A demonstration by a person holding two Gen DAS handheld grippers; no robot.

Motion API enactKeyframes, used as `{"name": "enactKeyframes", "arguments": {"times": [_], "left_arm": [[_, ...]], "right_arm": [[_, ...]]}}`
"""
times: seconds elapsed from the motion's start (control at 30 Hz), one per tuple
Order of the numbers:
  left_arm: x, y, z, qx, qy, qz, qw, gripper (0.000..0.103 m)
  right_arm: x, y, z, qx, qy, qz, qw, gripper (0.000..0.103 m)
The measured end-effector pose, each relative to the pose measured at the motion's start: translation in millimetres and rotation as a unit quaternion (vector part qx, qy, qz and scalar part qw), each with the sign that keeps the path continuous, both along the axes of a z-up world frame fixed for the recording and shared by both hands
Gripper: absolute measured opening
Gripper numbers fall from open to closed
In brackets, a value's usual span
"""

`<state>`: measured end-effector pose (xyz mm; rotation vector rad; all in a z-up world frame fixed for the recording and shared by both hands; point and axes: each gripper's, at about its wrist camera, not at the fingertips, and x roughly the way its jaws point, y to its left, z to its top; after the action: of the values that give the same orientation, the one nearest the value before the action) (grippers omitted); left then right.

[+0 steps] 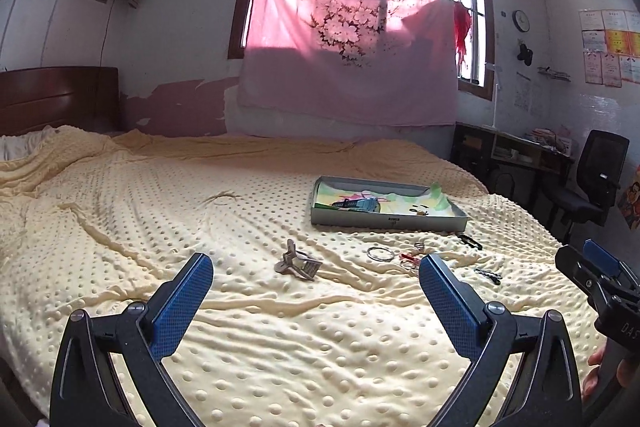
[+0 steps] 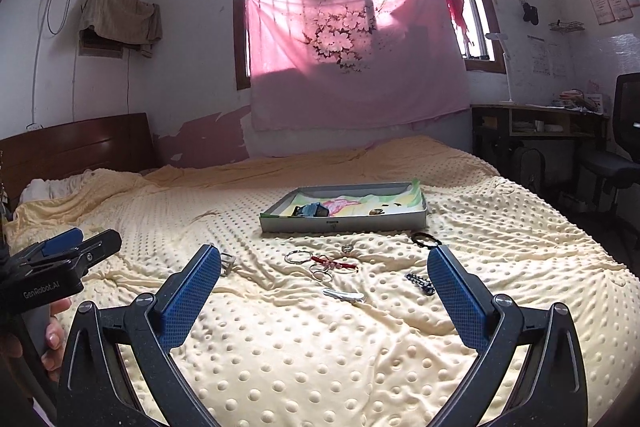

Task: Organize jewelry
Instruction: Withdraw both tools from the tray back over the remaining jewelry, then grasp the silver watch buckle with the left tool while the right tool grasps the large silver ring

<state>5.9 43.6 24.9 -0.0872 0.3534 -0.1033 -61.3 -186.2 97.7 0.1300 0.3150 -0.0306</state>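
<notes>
A big bed (image 2: 280, 347) with a bumpy yellow blanket is filling the room. A flat grey box (image 2: 340, 225) is sitting on it, holding a blue watch (image 2: 310, 211). The left claw (image 1: 316, 279) and the right claw (image 2: 324, 269) are both hanging above the blanket, spread wide and gripping nothing. Near the box, little things are lying loose: a silver hair clip (image 1: 298, 263), a shiny ring hoop (image 2: 296, 257), a red string bracelet (image 2: 334, 262) and a dark beaded piece (image 2: 420, 283).
</notes>
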Motion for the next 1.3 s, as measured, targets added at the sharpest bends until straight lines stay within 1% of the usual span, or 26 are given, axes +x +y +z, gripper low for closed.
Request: {"name": "enactKeyframes", "arguments": {"times": [0.23, 0.43, 0.57, 0.77, 0.8, 0.83, 0.87, 0.9, 0.93, 0.97, 1.03, 1.07, 1.13, 1.17, 1.23, 1.3], "left_arm": [[28.3, 4.8, -3.4, 0.003, 0.011, 0.012, 0.9999, 0.103], [60.3, 7.6, -6.8, -0.003, 0.022, 0.022, 0.9995, 0.103], [84.5, 9.6, -12.8, -0.003, 0.033, 0.027, 0.9991, 0.103], [122.9, 13.8, -24.9, -0.008, 0.066, 0.024, 0.9975, 0.103], [129.4, 14.2, -28.1, -0.009, 0.071, 0.022, 0.9972, 0.099], [135.1, 14.3, -30.8, -0.009, 0.076, 0.020, 0.9968, 0.093], [140.6, 14.9, -34.1, -0.009, 0.083, 0.017, 0.9963, 0.089], [147.7, 14.9, -38.3, -0.011, 0.093, 0.014, 0.9955, 0.084], [153.1, 15.2, -41.6, -0.012, 0.100, 0.011, 0.9949, 0.078], [158.4, 15.2, -45.2, -0.014, 0.106, 0.009, 0.9942, 0.076], [167.7, 14.7, -52.4, -0.018, 0.119, 0.003, 0.9927, 0.065], [172.4, 14.0, -56.3, -0.022, 0.127, -0.001, 0.9917, 0.062], [179.9, 11.8, -63.2, -0.024, 0.140, -0.008, 0.9898, 0.051], [183.2, 10.4, -66.7, -0.025, 0.146, -0.011, 0.9890, 0.048], [189.6, 8.0, -73.2, -0.026, 0.158, -0.017, 0.9870, 0.040], [195.1, 6.5, -78.4, -0.029, 0.169, -0.022, 0.9850, 0.034]], "right_arm": [[36.3, 2.9, -0.6, -0.001, 0.008, 0.011, 1.000, 0.102], [78.3, 4.0, -3.4, 0.000, 0.010, 0.022, 1.000, 0.102], [110.2, 6.8, -10.5, 0.005, 0.015, 0.032, 0.999, 0.102], [160.4, 16.7, -26.8, 0.003, 0.047, 0.069, 0.997, 0.100], [168.5, 19.0, -30.2, 0.002, 0.055, 0.076, 0.996, 0.094], [176.2, 20.8, -34.0, -0.002, 0.065, 0.082, 0.994, 0.083], [183.7, 21.6, -38.5, -0.006, 0.075, 0.087, 0.993, 0.077], [191.8, 22.3, -43.4, -0.007, 0.087, 0.093, 0.992, 0.068], [197.2, 21.8, -46.7, -0.005, 0.096, 0.097, 0.991, 0.064], [205.0, 22.7, -52.5, -0.003, 0.109, 0.103, 0.989, 0.062], [216.6, 25.0, -62.5, -0.003, 0.132, 0.112, 0.985, 0.051], [221.1, 25.0, -67.1, 0.000, 0.142, 0.117, 0.983, 0.048], [230.6, 25.4, -76.4, 0.006, 0.163, 0.126, 0.979, 0.046], [235.5, 26.2, -80.5, 0.006, 0.172, 0.131, 0.976, 0.045], [242.0, 30.7, -88.2, 0.003, 0.187, 0.140, 0.972, 0.034], [249.0, 36.3, -95.3, -0.003, 0.204, 0.151, 0.967, 0.032]]}}
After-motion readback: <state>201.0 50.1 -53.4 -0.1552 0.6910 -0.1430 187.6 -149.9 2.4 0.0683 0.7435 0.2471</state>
